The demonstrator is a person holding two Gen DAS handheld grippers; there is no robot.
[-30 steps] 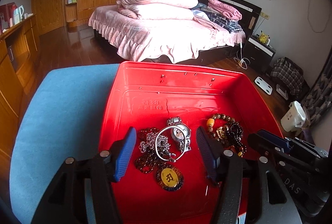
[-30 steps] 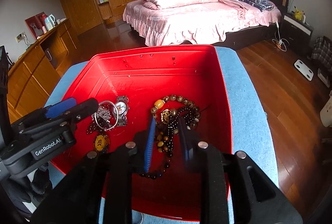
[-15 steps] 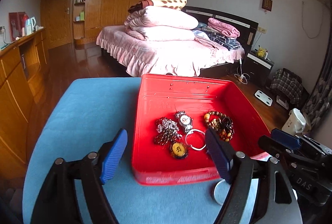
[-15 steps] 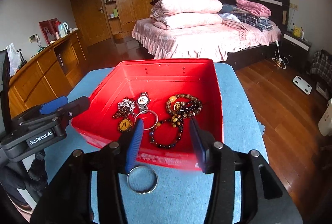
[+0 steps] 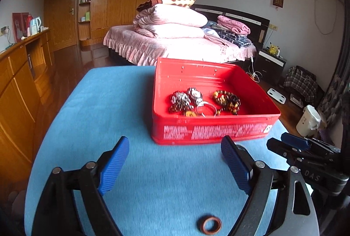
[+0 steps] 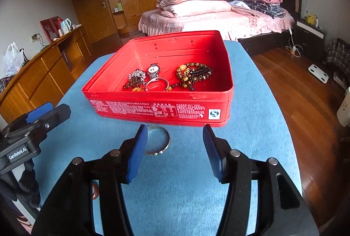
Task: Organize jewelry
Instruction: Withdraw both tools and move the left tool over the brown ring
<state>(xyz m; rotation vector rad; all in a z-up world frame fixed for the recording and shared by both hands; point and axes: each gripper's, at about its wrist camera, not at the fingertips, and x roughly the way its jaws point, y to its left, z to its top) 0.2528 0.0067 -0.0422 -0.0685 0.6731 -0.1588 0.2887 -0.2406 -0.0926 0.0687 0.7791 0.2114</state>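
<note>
what changed: a second ago both grippers were down over the red tin point(image 6: 157, 104), right above the jewelry. Now they've backed off toward the near side and the whole tin is in view.
what that means: my guess is the drop-off is done and they're going for the loose pieces next.
left gripper point(image 5: 175, 161): jaws wide and opening further, nothing between them, hanging over bare blue tabletop point(image 5: 91, 104).
right gripper point(image 6: 175, 148): about half open and widening too, holding nothing.
silver bangle point(image 6: 160, 142): flat on the tabletop just near of the tin's front wall, partly behind the right gripper's left finger. Can't tell if it's touching.
reddish ring point(image 5: 209, 224): on the tabletop at the very near edge, under the left gripper.
in the tin: watch point(image 6: 153, 70), chain pile point(image 6: 136, 77), bead bracelets point(image 6: 193, 74), another bangle point(image 6: 157, 84), all bunched mid-tin.
still to do: those two loose pieces, I'd say.
</note>
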